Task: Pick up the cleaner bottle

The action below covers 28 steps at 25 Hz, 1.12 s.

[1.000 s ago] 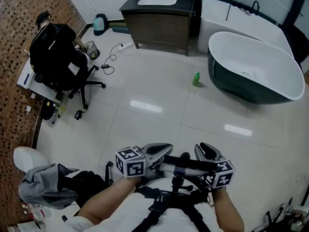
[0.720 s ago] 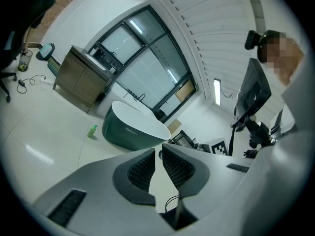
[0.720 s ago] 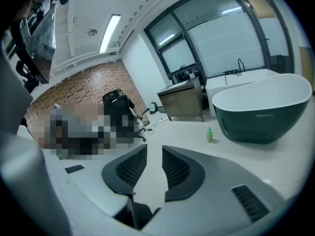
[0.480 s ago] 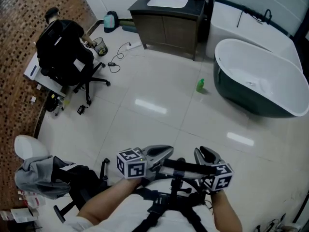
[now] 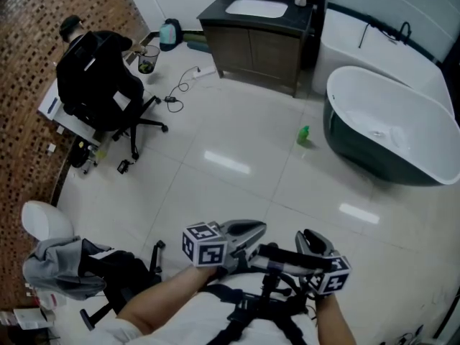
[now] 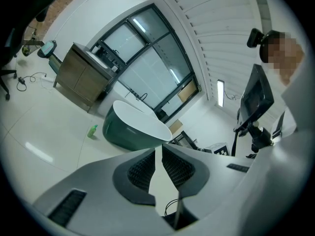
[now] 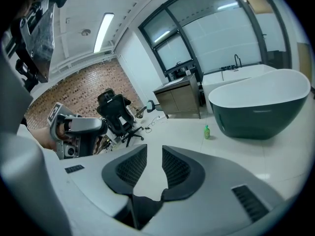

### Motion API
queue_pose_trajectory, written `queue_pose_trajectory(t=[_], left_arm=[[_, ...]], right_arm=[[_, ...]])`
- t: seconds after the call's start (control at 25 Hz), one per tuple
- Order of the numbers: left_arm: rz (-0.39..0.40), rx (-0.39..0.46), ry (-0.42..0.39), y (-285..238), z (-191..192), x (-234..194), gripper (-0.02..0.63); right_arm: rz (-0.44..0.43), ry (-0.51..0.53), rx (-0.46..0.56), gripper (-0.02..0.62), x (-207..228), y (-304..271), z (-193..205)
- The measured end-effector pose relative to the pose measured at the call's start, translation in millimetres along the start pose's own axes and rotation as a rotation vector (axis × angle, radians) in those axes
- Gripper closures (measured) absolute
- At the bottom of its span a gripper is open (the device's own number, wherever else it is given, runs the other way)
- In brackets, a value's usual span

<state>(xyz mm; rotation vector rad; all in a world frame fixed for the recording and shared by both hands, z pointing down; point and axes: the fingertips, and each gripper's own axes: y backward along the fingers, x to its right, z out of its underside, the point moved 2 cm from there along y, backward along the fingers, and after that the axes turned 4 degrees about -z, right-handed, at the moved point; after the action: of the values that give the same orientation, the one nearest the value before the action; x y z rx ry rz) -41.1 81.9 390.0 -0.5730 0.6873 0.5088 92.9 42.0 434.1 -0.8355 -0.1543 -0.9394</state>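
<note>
Head view looks down on a bathroom with a glossy pale tiled floor [image 5: 237, 128]. A dark freestanding bathtub [image 5: 392, 121] with a white inside stands at the right. A dark wooden vanity cabinet [image 5: 259, 31] with a white basin is at the far wall, and a black office chair [image 5: 100, 85] sits by the brick-patterned wall [image 5: 29, 20] on the left. The green cleaner bottle [image 5: 304, 135] stands upright on the floor just beside the tub's near end. It is well apart from both tongs and ahead of them. The left tongs [image 5: 259, 228] and right tongs [image 5: 303, 236] are held close to the person's body. Each pair shows a narrow gap between its pads with nothing in it, the left's gap the slimmer.
</note>
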Motion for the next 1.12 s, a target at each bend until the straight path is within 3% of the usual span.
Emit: queue_pose_trajectory(t=[0.28, 0.6, 0.92, 1.12], left_arm=[[0.046, -0.016, -0.011, 20, -23, -28, 0.566], [0.049, 0.036, -0.036, 69, -60, -76, 0.566], [0.082, 0.048, -0.043, 106, -71, -110, 0.598], [0.105, 0.079, -0.031, 112, -80, -120, 0.604]], right_arm=[[0.042, -0.006, 0.02, 0.491, -25, -29, -18], [0.041, 0.015, 0.059, 0.491, -72, -77, -43], [0.053, -0.036, 0.06, 0.491, -97, -103, -41], [0.068, 0.009, 0.059, 0.491, -106, -109, -58]])
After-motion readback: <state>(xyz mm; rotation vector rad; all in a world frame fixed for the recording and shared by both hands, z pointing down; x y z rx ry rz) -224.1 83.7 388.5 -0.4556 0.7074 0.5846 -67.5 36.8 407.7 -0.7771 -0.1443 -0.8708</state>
